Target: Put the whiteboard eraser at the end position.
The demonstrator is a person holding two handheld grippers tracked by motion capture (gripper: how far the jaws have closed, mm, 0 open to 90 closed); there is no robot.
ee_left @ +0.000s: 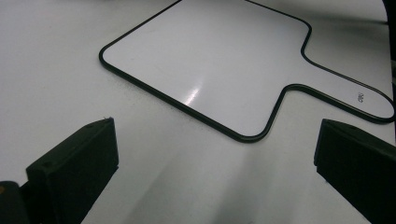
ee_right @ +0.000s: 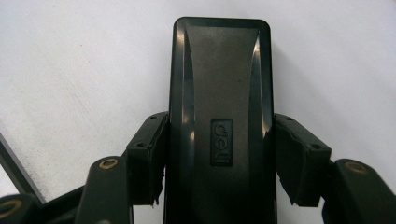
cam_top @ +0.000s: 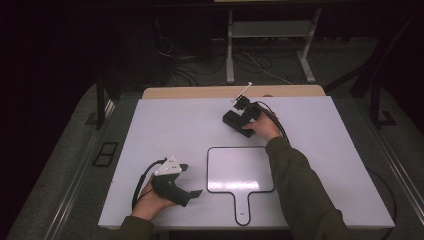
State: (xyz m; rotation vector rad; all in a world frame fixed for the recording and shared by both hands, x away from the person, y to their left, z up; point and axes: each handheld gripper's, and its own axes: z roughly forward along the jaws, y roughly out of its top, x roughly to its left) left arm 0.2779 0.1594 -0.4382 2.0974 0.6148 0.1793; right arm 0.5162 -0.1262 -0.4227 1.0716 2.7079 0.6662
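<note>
Right gripper view: right gripper point(ee_right: 219, 158) clamps black whiteboard eraser point(ee_right: 219, 93) by long sides, pads pressed against both edges; eraser lies flat on white table point(ee_right: 70, 60), embossed logo on top. High view: same gripper point(cam_top: 245, 117) and eraser point(cam_top: 236, 121) sit at far centre of table, beyond handled whiteboard point(cam_top: 241, 170). Left gripper point(cam_top: 187, 180) rests near front left edge, jaws spread wide, nothing between them. Left gripper view: whiteboard point(ee_left: 210, 60) lies ahead of jaws, apart from them.

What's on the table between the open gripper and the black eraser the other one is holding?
The small handled whiteboard lies flat between the left gripper and the black eraser held by the right gripper, as the high view shows. Otherwise, just bare white table.
</note>
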